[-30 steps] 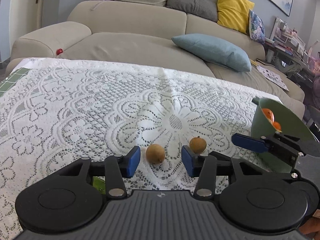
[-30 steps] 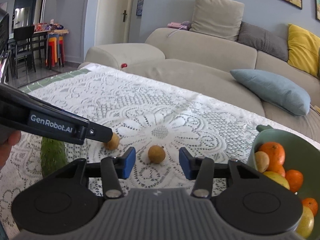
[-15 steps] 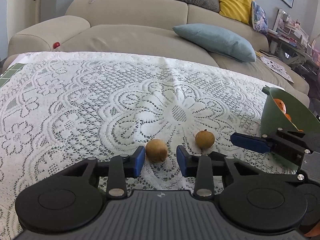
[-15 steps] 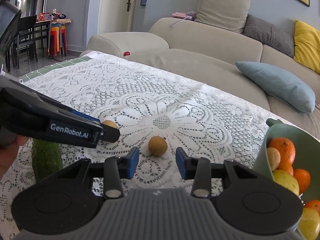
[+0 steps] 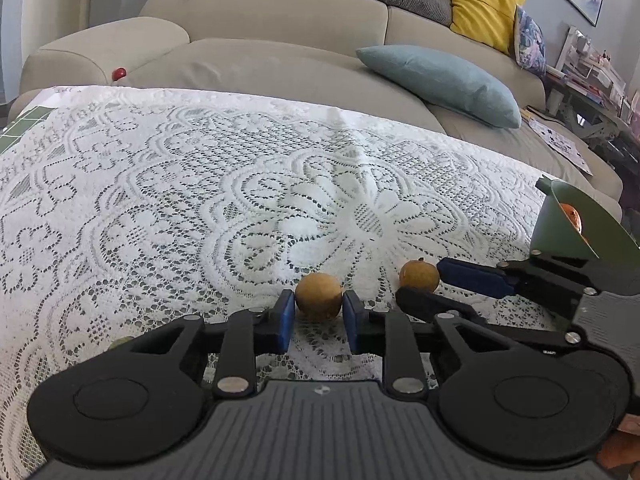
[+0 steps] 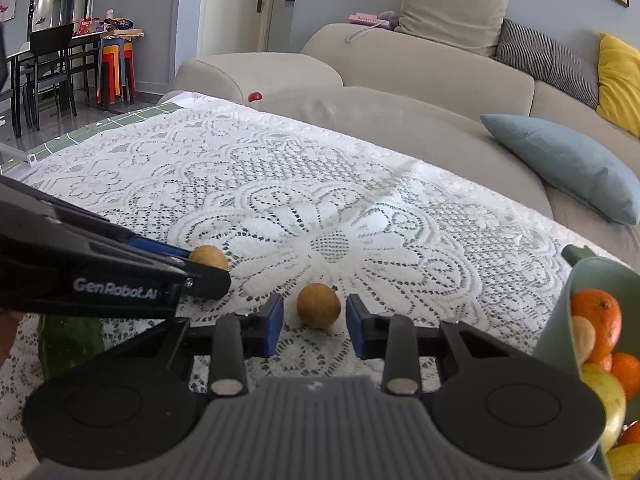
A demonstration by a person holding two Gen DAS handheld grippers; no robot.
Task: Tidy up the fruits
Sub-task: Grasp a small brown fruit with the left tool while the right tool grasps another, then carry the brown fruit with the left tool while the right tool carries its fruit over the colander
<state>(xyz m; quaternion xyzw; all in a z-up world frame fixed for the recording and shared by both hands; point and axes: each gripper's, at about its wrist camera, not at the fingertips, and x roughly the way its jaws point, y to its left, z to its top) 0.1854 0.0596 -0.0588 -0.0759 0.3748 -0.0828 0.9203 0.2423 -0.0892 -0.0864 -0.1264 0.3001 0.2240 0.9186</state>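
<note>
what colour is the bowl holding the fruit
Pale green bowl, best seen in the right wrist view.

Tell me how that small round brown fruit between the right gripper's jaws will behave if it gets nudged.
The small brown fruit looks nearly spherical, so a one-sided touch would probably roll it across the lace tablecloth. The right gripper has closing jaws that do not yet touch it, so an uneven contact could push it aside. Its small size suggests it is light.
</note>
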